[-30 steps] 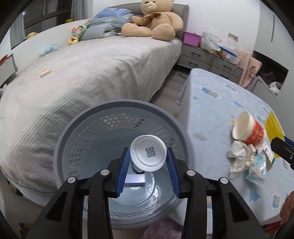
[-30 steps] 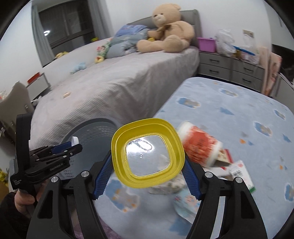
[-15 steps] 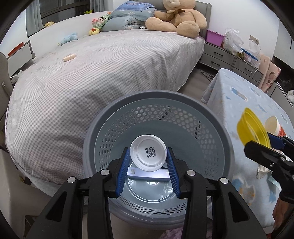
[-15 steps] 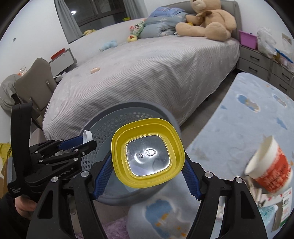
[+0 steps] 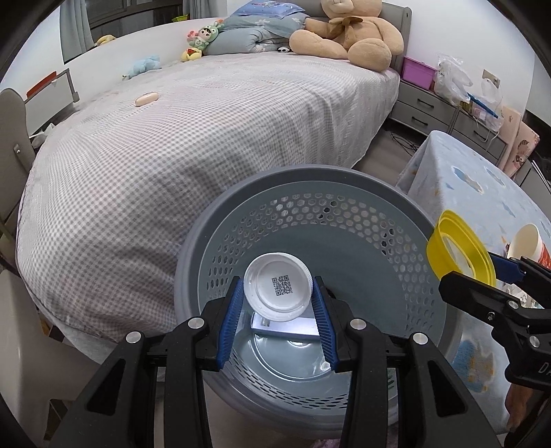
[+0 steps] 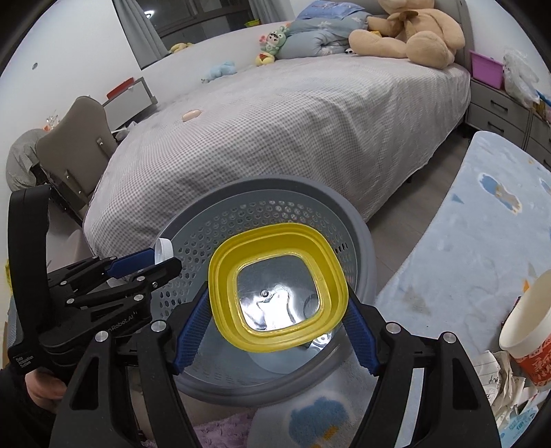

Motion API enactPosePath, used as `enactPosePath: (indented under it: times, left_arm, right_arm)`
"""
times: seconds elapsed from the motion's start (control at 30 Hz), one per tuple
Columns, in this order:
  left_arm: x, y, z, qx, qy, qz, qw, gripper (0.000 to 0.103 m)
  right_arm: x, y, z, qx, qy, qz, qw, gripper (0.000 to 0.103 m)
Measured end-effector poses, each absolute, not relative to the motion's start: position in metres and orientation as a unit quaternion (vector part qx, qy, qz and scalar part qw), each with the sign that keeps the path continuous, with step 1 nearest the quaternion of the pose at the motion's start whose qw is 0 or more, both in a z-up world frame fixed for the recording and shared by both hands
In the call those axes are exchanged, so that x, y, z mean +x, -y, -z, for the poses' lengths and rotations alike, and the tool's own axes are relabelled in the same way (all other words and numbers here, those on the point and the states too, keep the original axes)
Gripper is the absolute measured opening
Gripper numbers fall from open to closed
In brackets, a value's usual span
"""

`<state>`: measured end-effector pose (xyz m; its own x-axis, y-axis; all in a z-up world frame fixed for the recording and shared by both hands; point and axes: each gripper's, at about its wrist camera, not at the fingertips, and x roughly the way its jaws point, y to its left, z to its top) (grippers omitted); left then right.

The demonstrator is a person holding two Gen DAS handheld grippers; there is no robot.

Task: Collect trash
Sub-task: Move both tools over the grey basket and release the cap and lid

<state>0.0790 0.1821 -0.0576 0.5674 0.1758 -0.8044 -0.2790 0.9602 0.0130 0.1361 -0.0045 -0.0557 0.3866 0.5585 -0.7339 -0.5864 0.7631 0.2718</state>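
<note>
Bedside grey basket [image 5: 344,193] below: left tongs [image 5: 278,320] pinch white cap [image 5: 277,291], underside camera-facing; right tongs [image 6: 275,310] loosening around yellow lid [image 6: 277,291].

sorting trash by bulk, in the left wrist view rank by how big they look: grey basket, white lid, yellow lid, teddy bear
1. grey basket
2. teddy bear, though it sits far back on the bed, so its true size is unsure
3. white lid and yellow lid look about alike; the yellow one is seen tilted
</note>
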Motion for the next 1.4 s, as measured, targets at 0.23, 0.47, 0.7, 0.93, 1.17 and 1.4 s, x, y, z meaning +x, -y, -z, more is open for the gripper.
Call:
enactPosePath:
  times: [0.23,0.47,0.7,0.93,1.17,1.4]
  left_arm:
    - [0.072,-0.185,0.054,-0.059,-0.44,-0.142,0.885,0.064]
    - [0.067,-0.187,0.054,-0.06,-0.44,-0.146,0.884,0.065]
    - [0.064,-0.186,0.05,-0.059,-0.436,-0.146,0.886,0.065]
    - [0.06,-0.185,0.047,-0.057,-0.432,-0.145,0.888,0.067]
    - [0.055,-0.183,0.041,-0.054,-0.427,-0.147,0.891,0.07]
    - [0.052,-0.181,0.039,-0.052,-0.426,-0.146,0.891,0.07]
  right_arm:
    - [0.134,0.005,0.053,-0.012,-0.428,-0.347,0.835,0.081]
    - [0.134,0.007,0.052,-0.006,-0.426,-0.339,0.839,0.082]
    - [0.131,0.01,0.049,-0.004,-0.421,-0.334,0.843,0.082]
    - [0.127,0.014,0.045,-0.004,-0.416,-0.332,0.846,0.082]
    - [0.122,0.016,0.041,-0.003,-0.41,-0.33,0.85,0.082]
    - [0.117,0.024,0.04,0.001,-0.408,-0.324,0.853,0.082]
